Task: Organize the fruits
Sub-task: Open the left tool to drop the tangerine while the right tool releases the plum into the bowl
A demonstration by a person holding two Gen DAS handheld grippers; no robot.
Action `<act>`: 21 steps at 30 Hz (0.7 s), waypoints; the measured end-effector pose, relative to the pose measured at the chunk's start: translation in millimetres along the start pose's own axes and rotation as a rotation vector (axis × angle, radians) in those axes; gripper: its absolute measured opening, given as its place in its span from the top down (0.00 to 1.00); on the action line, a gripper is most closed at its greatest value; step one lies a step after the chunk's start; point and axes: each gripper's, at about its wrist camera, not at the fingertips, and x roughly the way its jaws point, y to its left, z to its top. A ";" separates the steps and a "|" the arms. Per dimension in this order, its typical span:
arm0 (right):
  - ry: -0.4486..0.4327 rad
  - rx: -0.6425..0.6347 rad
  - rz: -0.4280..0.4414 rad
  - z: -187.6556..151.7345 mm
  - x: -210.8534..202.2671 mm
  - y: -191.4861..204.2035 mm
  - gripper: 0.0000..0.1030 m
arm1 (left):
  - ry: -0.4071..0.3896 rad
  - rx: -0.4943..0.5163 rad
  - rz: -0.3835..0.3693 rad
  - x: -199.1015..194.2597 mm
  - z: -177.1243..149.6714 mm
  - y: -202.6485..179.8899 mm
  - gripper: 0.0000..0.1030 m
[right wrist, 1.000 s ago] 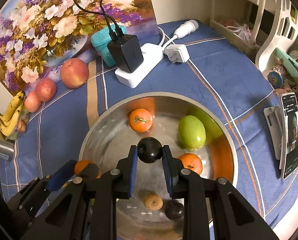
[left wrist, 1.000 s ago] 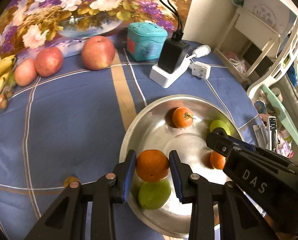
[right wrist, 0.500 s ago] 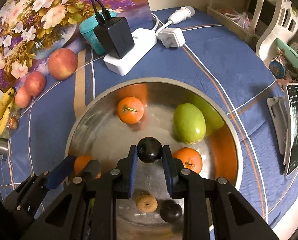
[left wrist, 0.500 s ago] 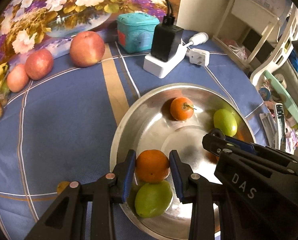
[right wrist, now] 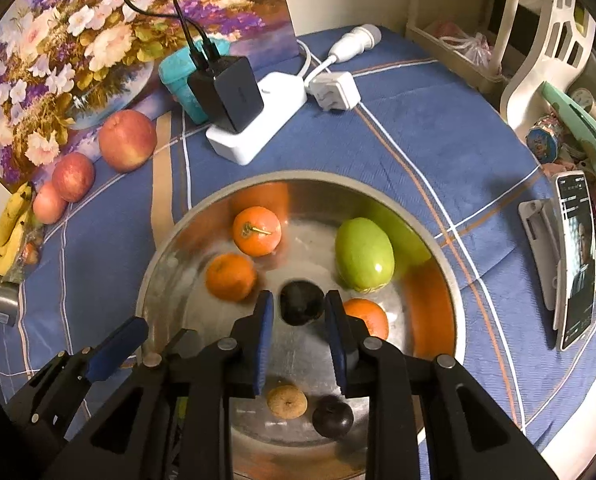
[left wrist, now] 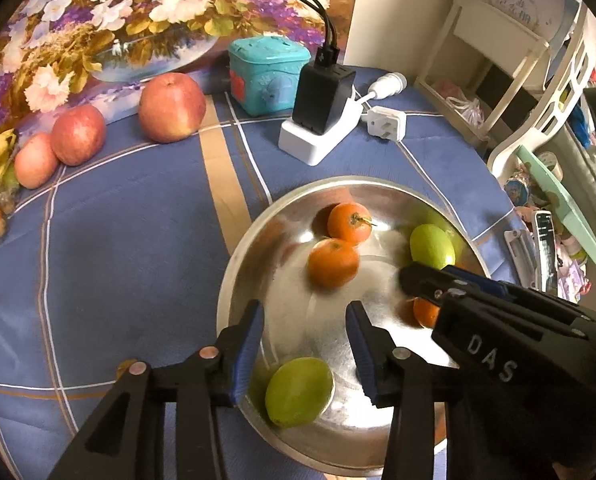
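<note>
Shiny round steel bowl (right wrist: 454, 300) holds smooth oranges, green fruit; left gripper (left wrist: 304, 344) fingers spread empty, right gripper (right wrist: 300, 332) fingers slightly parted around glossy dark round fruit (right wrist: 301, 303).

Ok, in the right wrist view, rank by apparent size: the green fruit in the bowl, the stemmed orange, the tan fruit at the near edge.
1. Green fruit, largest.
2. Stemmed orange, clearly smaller.
3. Tan fruit, smallest, though it lies nearest the camera, so the ranking looks safe.
</note>
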 end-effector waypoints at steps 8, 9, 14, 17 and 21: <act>-0.032 -0.009 -0.002 -0.5 -13.2 2.8 0.68 | -0.004 -0.035 0.012 -9.5 -3.1 13.2 0.51; -0.034 -0.011 -0.001 -0.3 -14.0 3.4 0.68 | -0.004 -0.043 0.011 -10.6 -4.1 15.4 0.51; -0.030 -0.025 0.000 -1.9 -13.6 7.3 0.68 | 0.000 -0.085 0.027 -16.6 -8.8 29.5 0.51; -0.015 -0.037 0.006 -4.2 -11.0 11.7 0.68 | 0.003 -0.128 0.035 -19.4 -11.7 42.5 0.51; -0.002 -0.052 0.024 -7.1 -9.6 17.7 0.68 | 0.003 -0.194 0.048 -25.9 -15.9 64.8 0.51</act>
